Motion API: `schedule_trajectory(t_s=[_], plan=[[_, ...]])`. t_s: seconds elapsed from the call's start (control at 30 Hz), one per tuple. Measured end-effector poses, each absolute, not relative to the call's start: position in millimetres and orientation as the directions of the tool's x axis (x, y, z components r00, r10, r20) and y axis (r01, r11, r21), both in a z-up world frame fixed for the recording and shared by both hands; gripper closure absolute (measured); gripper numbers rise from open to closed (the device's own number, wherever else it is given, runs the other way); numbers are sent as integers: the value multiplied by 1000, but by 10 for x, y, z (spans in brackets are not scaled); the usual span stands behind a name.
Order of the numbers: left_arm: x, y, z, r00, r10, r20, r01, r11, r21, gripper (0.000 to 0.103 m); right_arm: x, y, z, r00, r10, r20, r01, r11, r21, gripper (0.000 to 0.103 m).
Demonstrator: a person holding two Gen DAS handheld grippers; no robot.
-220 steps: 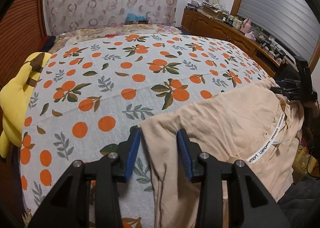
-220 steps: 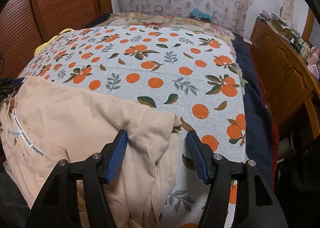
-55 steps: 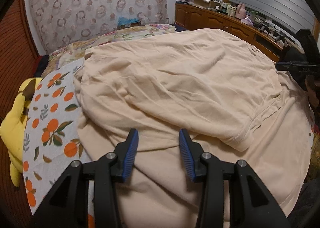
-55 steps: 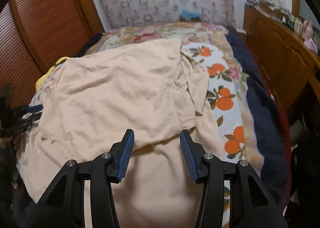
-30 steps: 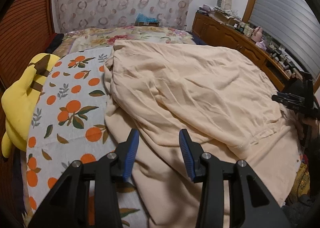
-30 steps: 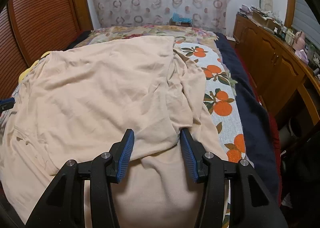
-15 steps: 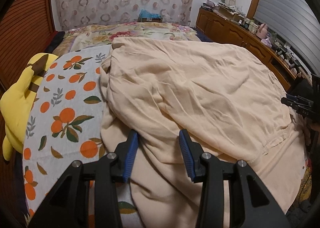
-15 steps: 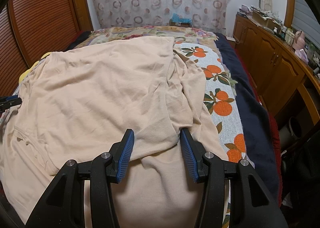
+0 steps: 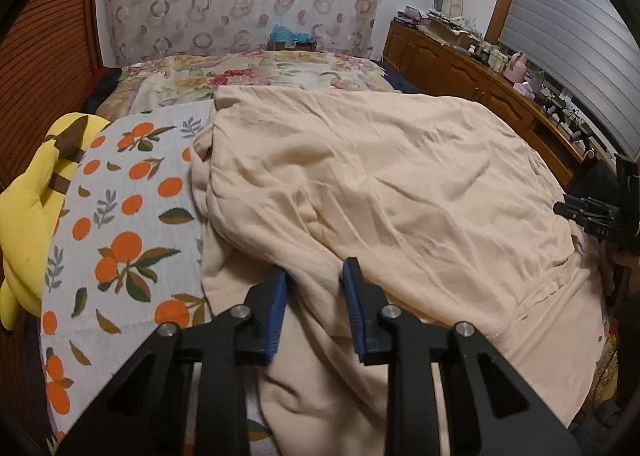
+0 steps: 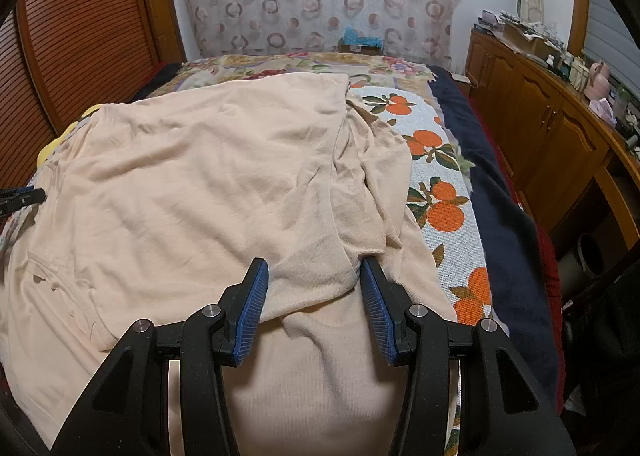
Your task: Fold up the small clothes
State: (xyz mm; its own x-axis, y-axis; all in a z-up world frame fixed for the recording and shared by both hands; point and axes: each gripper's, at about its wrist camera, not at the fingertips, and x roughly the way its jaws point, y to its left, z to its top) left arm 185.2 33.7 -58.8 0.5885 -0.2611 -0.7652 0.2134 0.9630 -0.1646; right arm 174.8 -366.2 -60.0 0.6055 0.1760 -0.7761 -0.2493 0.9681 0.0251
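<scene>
A peach garment (image 9: 380,192) lies spread over the bed, its far part folded back over the near part; it also shows in the right wrist view (image 10: 200,184). My left gripper (image 9: 314,284) is open, its blue pads astride a fold at the garment's near left edge. My right gripper (image 10: 314,276) is open, its pads either side of the folded edge at the garment's near right. The right gripper shows at the right edge of the left view (image 9: 596,212). The left gripper's tip shows at the left edge of the right view (image 10: 22,196).
The bed has an orange-print sheet (image 9: 120,224) and a floral quilt (image 9: 256,72) at the far end. A yellow plush toy (image 9: 28,196) lies on the left. A dark blanket (image 10: 500,216) hangs along the right side. Wooden cabinets (image 10: 552,128) with clutter stand on the right.
The left gripper has moved in slightly over the garment's left fold. The right gripper has barely moved. Both stay open; the garment lies as before.
</scene>
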Motion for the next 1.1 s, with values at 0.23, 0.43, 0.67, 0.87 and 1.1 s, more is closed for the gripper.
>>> schedule_trajectory(t_s=[0.23, 0.43, 0.67, 0.87, 1.1], plan=[[1945, 346, -577, 582, -269, -767, 219, 961, -171, 91, 1745, -3671, -599, 607, 179, -774, -245, 969, 32, 55], [1828, 358, -445, 634, -315, -707, 245, 948, -203, 103, 1791, -3865, -530, 604, 184, -775, -187, 979, 88, 55], [1758, 344, -239, 663, -340, -667, 271, 939, -210, 103, 1889, -3901, -500, 585, 183, -790, -187, 978, 88, 56], [1740, 399, -143, 687, -344, -640, 267, 939, -218, 103, 1906, -3682, -487, 588, 153, -794, -260, 966, -7, 92], [1658, 515, 70, 740, -348, -575, 257, 937, -236, 103, 1815, -3715, -218, 684, 205, -700, -269, 963, 19, 99]])
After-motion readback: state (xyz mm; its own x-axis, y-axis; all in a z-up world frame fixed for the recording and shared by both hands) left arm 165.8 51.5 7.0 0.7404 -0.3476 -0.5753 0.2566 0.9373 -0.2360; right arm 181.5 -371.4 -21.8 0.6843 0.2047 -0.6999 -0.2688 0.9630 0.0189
